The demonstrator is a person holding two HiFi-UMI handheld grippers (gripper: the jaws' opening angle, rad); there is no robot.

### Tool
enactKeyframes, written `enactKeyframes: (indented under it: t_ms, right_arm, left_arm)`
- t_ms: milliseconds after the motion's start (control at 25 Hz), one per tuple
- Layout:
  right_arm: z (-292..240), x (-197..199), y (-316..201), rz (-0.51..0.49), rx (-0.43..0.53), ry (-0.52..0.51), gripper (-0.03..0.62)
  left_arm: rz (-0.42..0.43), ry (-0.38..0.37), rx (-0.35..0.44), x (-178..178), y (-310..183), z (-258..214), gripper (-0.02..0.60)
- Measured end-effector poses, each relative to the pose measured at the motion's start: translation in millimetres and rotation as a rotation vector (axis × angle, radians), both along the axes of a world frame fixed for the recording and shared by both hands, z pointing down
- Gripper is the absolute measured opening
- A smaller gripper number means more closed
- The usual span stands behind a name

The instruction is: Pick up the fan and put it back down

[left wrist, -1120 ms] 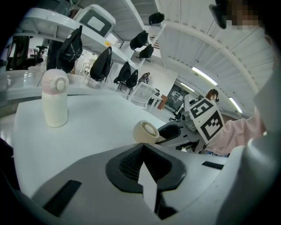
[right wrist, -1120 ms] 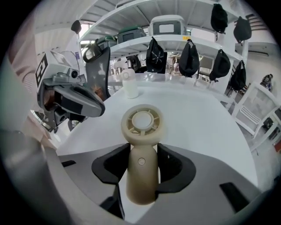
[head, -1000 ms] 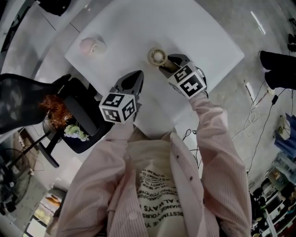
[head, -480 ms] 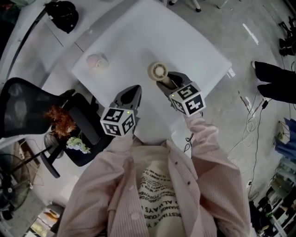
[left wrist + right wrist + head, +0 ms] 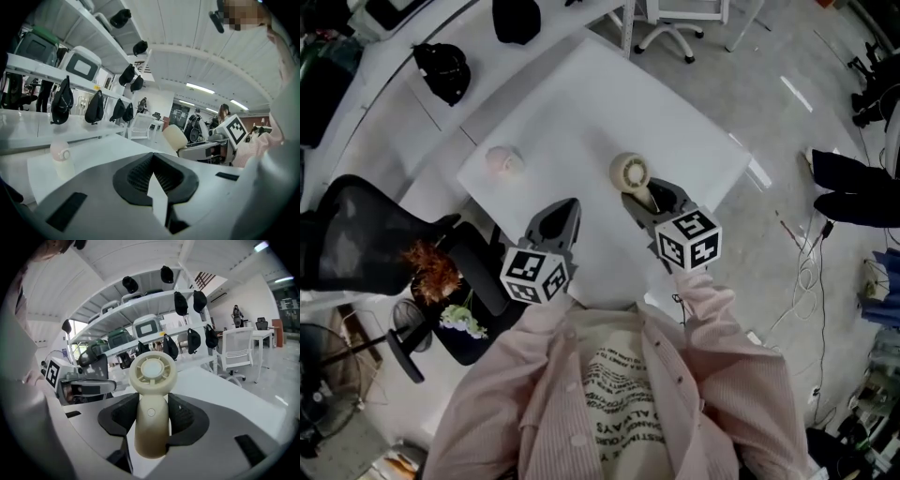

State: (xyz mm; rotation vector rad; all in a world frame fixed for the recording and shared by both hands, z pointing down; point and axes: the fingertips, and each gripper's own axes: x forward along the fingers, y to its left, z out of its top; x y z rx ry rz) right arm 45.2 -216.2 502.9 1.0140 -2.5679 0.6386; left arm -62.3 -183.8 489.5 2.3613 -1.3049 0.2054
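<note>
1. Grip: the right gripper (image 5: 647, 199) is clamped on the handle of the cream plastic hand-held fan (image 5: 152, 376). Its dark ribbed pads press on either side of the handle. The fan's round, spoked head stands out beyond the jaw tips, and the butt of the handle points back toward the gripper's body.
2. The left gripper (image 5: 152, 176) has its jaws together with nothing between them. It hangs just beside the right gripper, on that gripper's left, and takes no part in the hold.
3. The white rectangular table (image 5: 572, 112) lies below both grippers. The fan looks clear of its top, so I judge the pick-up half done and the put-down half not yet begun.
4. The next move calls for lowering the right gripper onto the bare table below it. The clamp should hold until the fan rests there, and only then should the jaws part. The rounded handle may roll once freed, so a gentle release seems wise.
5. A small pale pink rounded object (image 5: 503, 160) stands on the table beyond the left gripper's tips, well apart from the fan.
</note>
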Motion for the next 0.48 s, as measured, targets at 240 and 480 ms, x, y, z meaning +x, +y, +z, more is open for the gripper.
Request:
enactKeyframes:
  t_ms: [240, 480]
  right_arm:
    - [-38, 15, 3, 0.060, 0.061, -0.053, 0.184]
    - [-70, 30, 6, 0.112, 0.095, -0.139, 0.184]
  left_arm:
    - [-0.011, 0.004, 0.058, -3, 4, -25, 0.002]
    - [-0.037, 0.024, 0.124, -10, 6, -53, 0.002]
